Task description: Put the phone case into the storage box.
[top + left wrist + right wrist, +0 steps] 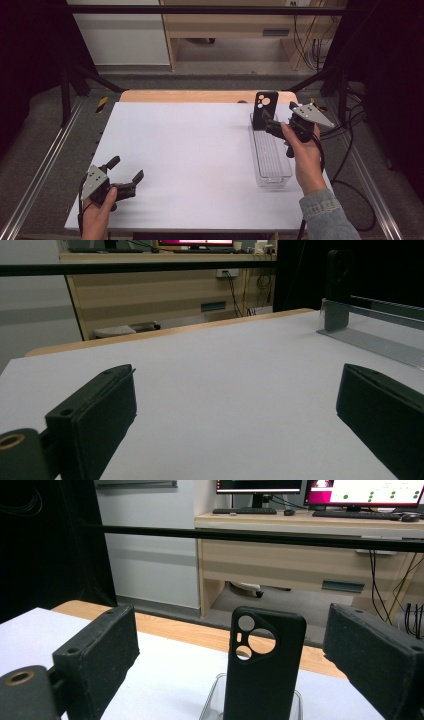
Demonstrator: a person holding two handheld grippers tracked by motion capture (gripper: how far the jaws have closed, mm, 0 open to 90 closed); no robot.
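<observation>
Right gripper view: one black soft-looking phone case (263,665) with round camera cut-outs, standing upright at the far end of a long clear plastic tray (212,705). Likely light, thin-walled and flexible, probably rubbery enough not to slip; not fragile, but it may buckle if squeezed across its hollow face. Best purchase, by my judgement: the two long side edges, below the cut-outs. Right gripper (235,670): jaws wide apart, one on each side of the case, touching nothing, nothing held. High view: case (264,109) at the table's far right, tray (272,162) running back toward the person, right gripper (273,127) just beside the case. Left gripper (127,170): low at the near left of the white table (190,150), well apart from the tray, jaws spread, empty.
</observation>
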